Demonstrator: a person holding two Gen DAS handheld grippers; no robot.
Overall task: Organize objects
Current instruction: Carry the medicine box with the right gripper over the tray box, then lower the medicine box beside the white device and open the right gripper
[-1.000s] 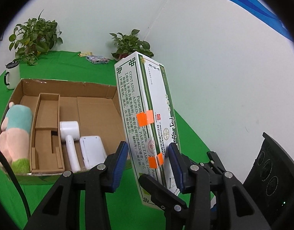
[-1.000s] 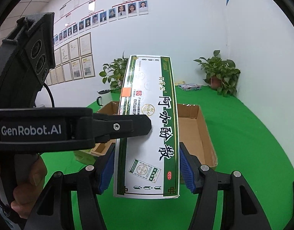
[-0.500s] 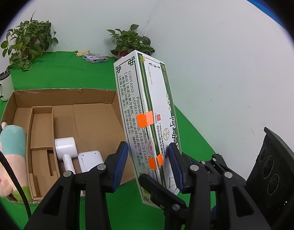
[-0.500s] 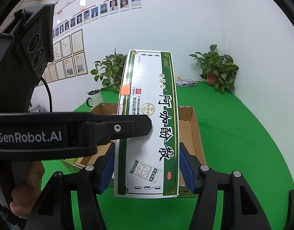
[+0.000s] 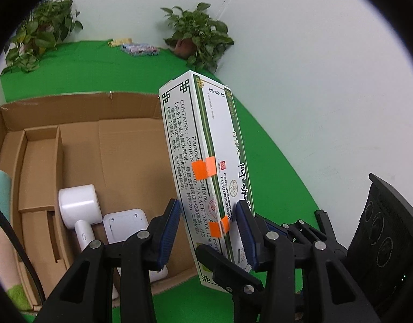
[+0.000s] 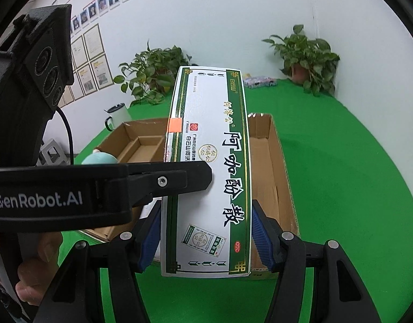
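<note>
A long white and green medicine box (image 5: 203, 140) with orange tape tabs stands tilted in the air over the near right corner of an open cardboard carton (image 5: 98, 110). My left gripper (image 5: 207, 206) is shut on the medicine box across its narrow sides. My right gripper (image 6: 206, 212) is shut on the medicine box (image 6: 209, 145) across its wide printed face. One left finger (image 6: 179, 177) lies over that face. The carton (image 6: 284, 167) holds a white handheld device (image 5: 77, 204), a flat white device (image 5: 125, 223) and a plush toy (image 5: 1, 215).
Cardboard dividers (image 5: 42, 158) split the carton's left part. Green cloth (image 6: 341, 175) covers the surface. Two potted plants (image 5: 198, 37) (image 5: 42, 37) and small packets (image 5: 139, 48) sit at the back. A mug (image 6: 117, 117) stands left of the carton. A white wall runs close on the right.
Both grippers have carried the medicine box forward and a little lower, toward the carton. The carton now looks larger and nearer. Neither grip has changed.
</note>
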